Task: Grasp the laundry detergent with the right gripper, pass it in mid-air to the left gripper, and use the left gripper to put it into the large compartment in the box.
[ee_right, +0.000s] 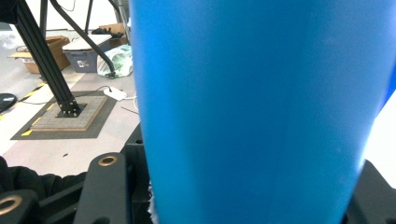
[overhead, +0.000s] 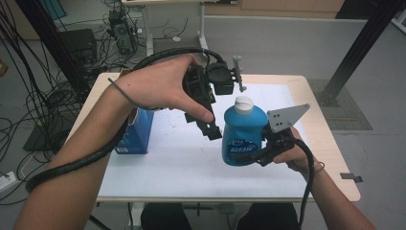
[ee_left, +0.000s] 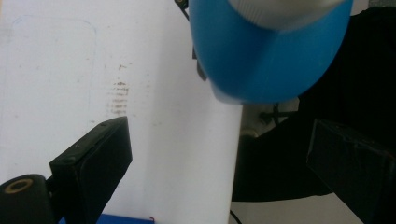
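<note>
The right tongs (overhead: 258,154) pinch a blue bottle (overhead: 243,136) at its lower body, holding it upright above the middle of the bench (overhead: 163,167), white cap (overhead: 243,104) on top. The left tongs (overhead: 210,125) hang spread just beside the bottle's left. A blue box (overhead: 136,133) stands near the left edge.

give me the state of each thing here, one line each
blue bottle: upright, white cap on, held above the table
right gripper: shut on the bottle
left gripper: open, beside the bottle's top
blue box: standing on the table
</note>
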Demonstrator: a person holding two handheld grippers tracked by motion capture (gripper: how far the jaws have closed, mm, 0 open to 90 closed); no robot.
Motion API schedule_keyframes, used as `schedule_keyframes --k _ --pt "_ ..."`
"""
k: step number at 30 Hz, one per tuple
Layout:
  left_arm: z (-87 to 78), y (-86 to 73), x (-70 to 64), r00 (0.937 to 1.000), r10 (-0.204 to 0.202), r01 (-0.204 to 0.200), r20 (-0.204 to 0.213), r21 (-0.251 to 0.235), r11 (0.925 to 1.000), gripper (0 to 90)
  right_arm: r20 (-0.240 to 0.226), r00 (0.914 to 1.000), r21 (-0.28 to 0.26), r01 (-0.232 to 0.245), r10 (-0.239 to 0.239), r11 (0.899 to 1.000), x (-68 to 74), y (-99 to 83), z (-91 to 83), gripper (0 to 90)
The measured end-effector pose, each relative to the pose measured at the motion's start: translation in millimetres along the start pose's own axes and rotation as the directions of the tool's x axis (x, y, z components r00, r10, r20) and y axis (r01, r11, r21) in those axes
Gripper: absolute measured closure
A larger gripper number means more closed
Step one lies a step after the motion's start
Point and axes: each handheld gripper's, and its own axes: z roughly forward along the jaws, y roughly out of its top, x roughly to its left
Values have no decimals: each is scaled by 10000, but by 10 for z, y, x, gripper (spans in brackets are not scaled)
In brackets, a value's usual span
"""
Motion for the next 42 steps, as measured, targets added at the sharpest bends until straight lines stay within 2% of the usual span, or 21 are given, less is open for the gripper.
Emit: schedule_keyframes --k 4,16,26,42 --pt "6 48 -14 9998 194 -194 -23 11 9998 69 -80 9999 71 78 -78 9999 2 17 26 411" --pt "26 154 -45 9991 432 -432 -28 56 9990 74 -233 9997 60 96 -94 9999 3 47 115 411" --pt "64 238 -84 9976 678 -680 120 170 9975 76 -236 9997 64 86 -85 9999 -12 58 149 411" --pt "128 309 -102 9961 836 -840 276 120 9964 78 -233 9997 141 81 -77 9999 -23 63 184 411"
